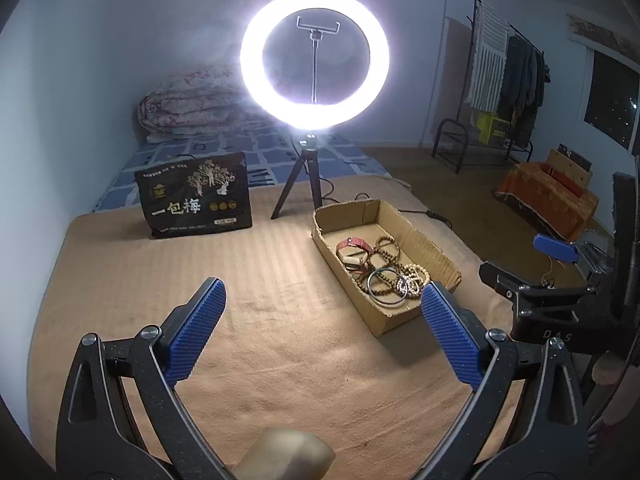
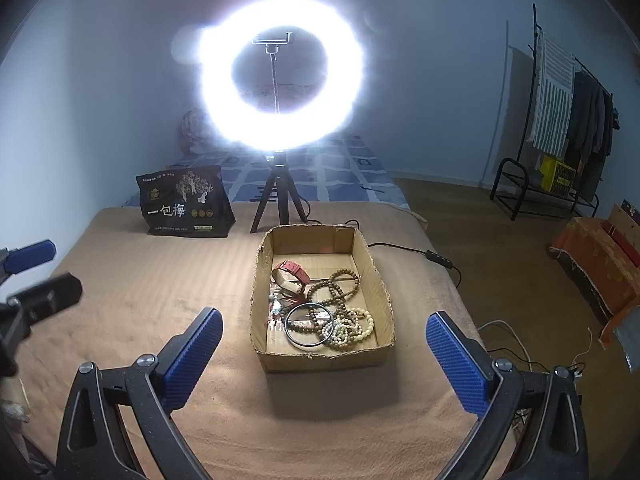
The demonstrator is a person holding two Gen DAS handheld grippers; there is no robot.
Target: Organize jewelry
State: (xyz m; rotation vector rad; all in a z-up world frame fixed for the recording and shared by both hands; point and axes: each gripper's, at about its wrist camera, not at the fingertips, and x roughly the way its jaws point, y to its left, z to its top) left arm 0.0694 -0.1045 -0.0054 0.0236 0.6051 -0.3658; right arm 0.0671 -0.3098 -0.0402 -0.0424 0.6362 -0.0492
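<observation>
Already the jewelry [image 2: 320, 304] lies heaped in the cardboard box [image 2: 382, 280] on the bed's tan blanket [image 2: 160, 280]: bead bracelets, a metal bangle [image 2: 308, 326], a red-strapped watch [image 2: 290, 274]. Both the left gripper [image 1: 322, 316] and right gripper [image 2: 324, 348] hover near, jaws wide apart, holding nothing. This fits either gathering finished or sorting ahead. A ring light [image 2: 280, 76] stands beyond.

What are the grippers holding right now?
Nothing. The left gripper and right gripper are both open, and the jewelry lies in the cardboard box.
</observation>
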